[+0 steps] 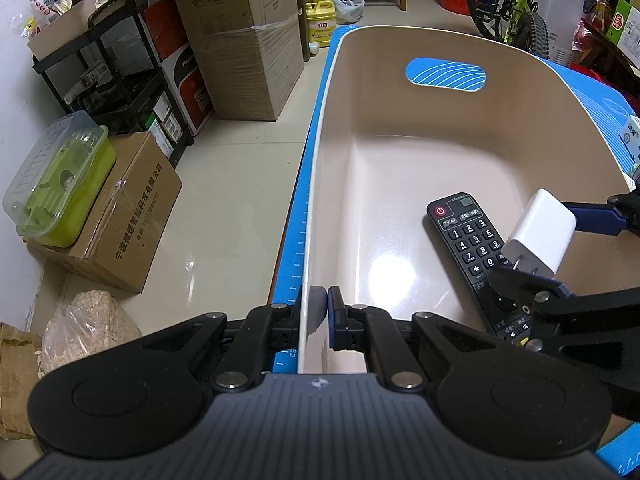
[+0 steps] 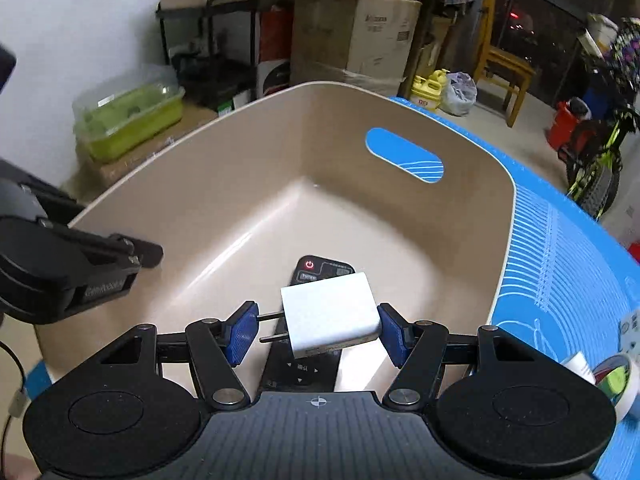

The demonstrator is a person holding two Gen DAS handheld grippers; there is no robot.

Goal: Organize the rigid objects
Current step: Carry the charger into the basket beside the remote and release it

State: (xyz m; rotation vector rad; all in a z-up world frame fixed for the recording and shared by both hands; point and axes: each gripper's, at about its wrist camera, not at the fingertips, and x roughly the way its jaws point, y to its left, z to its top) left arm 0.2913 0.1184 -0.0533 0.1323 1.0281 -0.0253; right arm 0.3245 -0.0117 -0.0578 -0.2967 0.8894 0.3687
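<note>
My left gripper (image 1: 322, 304) clamps the beige bin's (image 1: 400, 92) near rim. Right gripper (image 2: 316, 330) holds the white charger (image 2: 330, 314) (prongs leftward) above the remote (image 1: 470, 240); bin floor beyond is free.

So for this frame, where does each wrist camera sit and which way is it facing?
Left wrist: behind the left tool, shut on the bin rim, looking along the bin; its own fingers show, plus the right tool.
Right wrist: behind the right tool, above the bin, looking in; the charger sits between its pads; the left tool shows at left.
Shared: bin, remote, charger.
</note>
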